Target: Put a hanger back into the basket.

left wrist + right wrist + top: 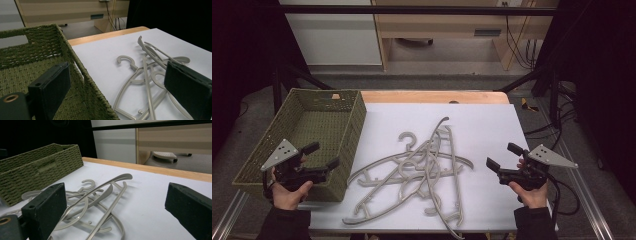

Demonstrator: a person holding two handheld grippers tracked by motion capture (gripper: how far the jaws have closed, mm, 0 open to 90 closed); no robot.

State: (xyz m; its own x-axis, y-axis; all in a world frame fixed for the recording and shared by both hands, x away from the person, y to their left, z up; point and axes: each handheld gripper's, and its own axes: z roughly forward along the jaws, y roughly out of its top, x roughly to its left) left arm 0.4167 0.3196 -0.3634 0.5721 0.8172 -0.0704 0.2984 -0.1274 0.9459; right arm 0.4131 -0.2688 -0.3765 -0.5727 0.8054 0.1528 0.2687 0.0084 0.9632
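Observation:
A tangled pile of several grey plastic hangers [422,172] [150,75] [97,202] lies on the white table top, right of a green woven basket [307,120] [30,50] [37,170]. The basket looks empty. My left gripper [323,156] hovers open over the basket's near right corner, its jaws wide apart with nothing between them. My right gripper [504,156] is held open above the table, to the right of the hangers, also holding nothing. A hand holds each gripper from the near edge.
The white sheet [482,125] covers the table; a wooden strip [432,96] shows along its far edge. Beyond it stand pale cabinets [437,30] on a grey floor. Black frame bars and cables [562,115] run along the right side.

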